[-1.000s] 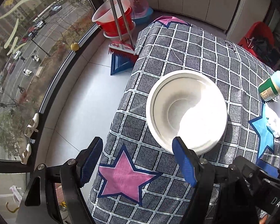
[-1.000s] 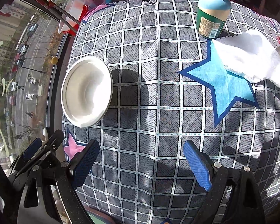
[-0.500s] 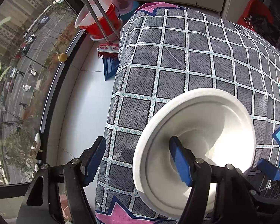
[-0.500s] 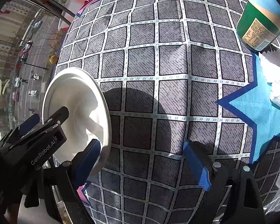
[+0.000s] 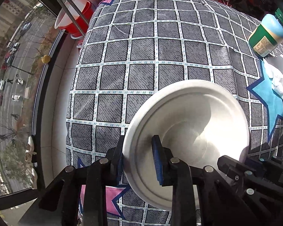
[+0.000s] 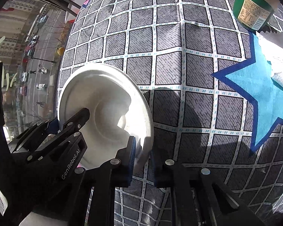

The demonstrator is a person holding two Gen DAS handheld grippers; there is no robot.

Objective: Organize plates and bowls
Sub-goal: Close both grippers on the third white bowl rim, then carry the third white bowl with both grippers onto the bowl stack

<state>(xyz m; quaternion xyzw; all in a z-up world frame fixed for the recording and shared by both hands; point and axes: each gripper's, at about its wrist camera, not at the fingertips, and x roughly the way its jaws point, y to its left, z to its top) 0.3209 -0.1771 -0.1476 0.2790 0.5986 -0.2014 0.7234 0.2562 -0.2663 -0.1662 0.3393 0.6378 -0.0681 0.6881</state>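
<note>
A white paper bowl (image 5: 194, 120) sits near the left edge of the table with the grey checked cloth (image 5: 160, 52). My left gripper (image 5: 137, 156) is shut on the bowl's near left rim, one blue pad inside and one outside. In the right wrist view the same bowl (image 6: 107, 101) appears tilted, and my right gripper (image 6: 143, 154) is shut on its near right rim. The left gripper (image 6: 66, 124) shows there too, clamped on the bowl's left side.
A green bottle (image 5: 266, 37) and a white cloth (image 5: 279, 75) lie at the table's far right, by a blue star (image 6: 258, 94). A red bucket (image 5: 79, 18) and broom stand on the floor beyond the left edge, beside the window.
Both grippers moved in to the bowl and closed on its rim, the left one on the left side, the right one on the right side. The bowl now looks tilted.
</note>
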